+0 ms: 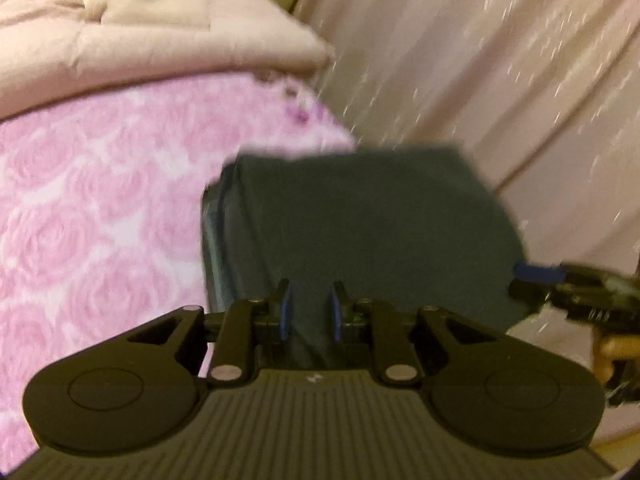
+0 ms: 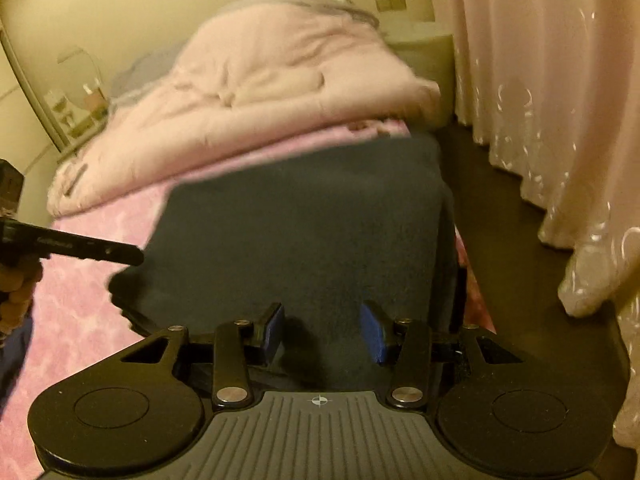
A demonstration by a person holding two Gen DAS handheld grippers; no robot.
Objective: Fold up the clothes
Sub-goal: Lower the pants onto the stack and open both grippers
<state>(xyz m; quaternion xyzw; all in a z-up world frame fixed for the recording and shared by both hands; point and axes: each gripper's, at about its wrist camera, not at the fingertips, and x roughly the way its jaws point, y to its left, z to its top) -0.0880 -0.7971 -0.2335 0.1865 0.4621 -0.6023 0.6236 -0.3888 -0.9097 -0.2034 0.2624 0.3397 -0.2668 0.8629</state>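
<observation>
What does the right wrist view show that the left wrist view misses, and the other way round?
Only the right wrist view: the dark floor beside the bed, a mirror by the far wall, a hand carrying the left claw, and the garment's right side hanging over the bed edge.

Only the left wrist view: the garment's folded left edge and the right claw at the cloth's right edge.

Both: the dark folded garment on the pink rose bedspread, the pale pink comforter behind it, and the pink curtain.
</observation>
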